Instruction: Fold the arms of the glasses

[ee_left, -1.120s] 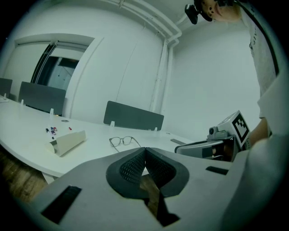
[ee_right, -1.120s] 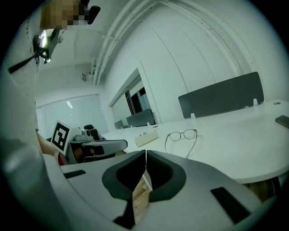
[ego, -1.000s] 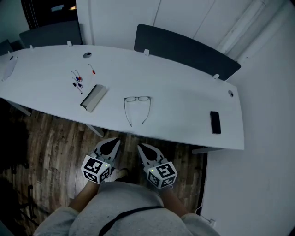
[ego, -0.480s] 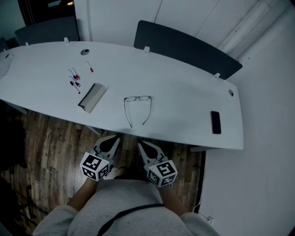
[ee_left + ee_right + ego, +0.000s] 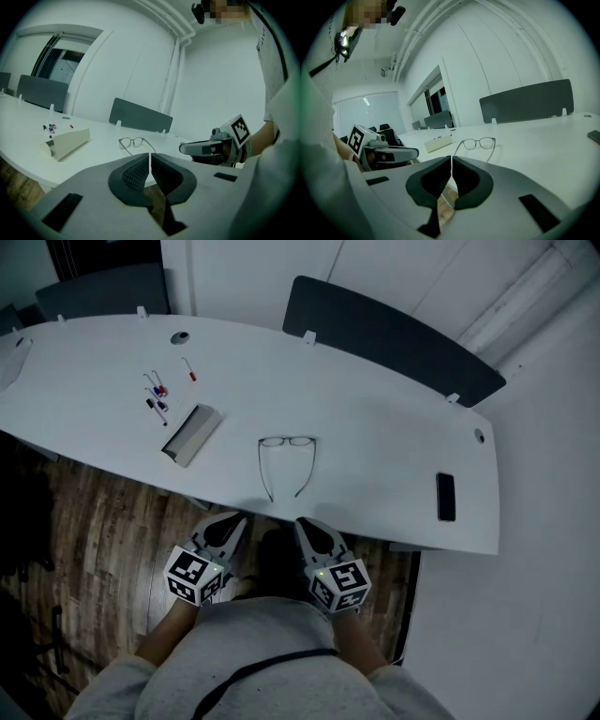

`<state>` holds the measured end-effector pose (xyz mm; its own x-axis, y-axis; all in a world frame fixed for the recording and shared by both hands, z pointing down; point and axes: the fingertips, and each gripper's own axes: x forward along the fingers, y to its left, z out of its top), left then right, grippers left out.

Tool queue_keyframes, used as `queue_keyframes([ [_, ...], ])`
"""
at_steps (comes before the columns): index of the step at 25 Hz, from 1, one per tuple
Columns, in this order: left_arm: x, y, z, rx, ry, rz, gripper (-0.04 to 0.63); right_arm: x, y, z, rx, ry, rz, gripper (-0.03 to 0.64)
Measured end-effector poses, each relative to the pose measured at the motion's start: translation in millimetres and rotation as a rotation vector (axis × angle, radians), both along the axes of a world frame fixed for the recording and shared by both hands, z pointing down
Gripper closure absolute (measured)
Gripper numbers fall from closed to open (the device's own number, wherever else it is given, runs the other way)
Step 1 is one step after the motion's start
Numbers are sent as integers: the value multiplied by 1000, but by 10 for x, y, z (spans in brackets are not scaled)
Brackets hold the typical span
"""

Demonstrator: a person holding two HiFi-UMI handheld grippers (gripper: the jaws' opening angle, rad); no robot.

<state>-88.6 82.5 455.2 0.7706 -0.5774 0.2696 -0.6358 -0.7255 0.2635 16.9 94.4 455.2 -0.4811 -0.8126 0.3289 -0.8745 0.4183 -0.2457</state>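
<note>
The left gripper [image 5: 229,522] and right gripper [image 5: 306,524] had their fingers pressed together on nothing, short of the table's [image 5: 394,437] near edge. Beyond them the glasses [image 5: 287,441] lay on the table with arms unfolded. In both gripper views the fingers hid an arm tip.

The person wears a light grey top [image 5: 246,652] with a thin dark strap [image 5: 272,668] across its front. The left gripper [image 5: 233,520] and right gripper [image 5: 306,524] each have a pale grey shell, black pads [image 5: 133,173] and a cube [image 5: 195,576] bearing black-and-white square markers.
</note>
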Motion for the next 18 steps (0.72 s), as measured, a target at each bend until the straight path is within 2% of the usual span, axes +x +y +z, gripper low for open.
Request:
queue_keyframes([
  [4,22,-208,-7,2,-13,-13,578,150,-274,43,-16,10,6,597],
  [7,68,-385,-11,37,-51,-4,577,276,-495,20,7,71,-11,597],
  [8,88,-438,12,43,-65,6,565,323,-564,29,11,95,-18,597],
  [10,120,-539,96,43,-105,27,488,428,-694,63,11,140,-28,597],
  [11,130,-591,139,51,-136,37,482,482,-752,76,13,166,-33,597],
  [15,161,-781,247,132,-290,77,466,655,-938,100,62,343,-88,597],
  [18,179,-915,297,152,-335,83,465,726,-1039,160,125,542,-175,597],
])
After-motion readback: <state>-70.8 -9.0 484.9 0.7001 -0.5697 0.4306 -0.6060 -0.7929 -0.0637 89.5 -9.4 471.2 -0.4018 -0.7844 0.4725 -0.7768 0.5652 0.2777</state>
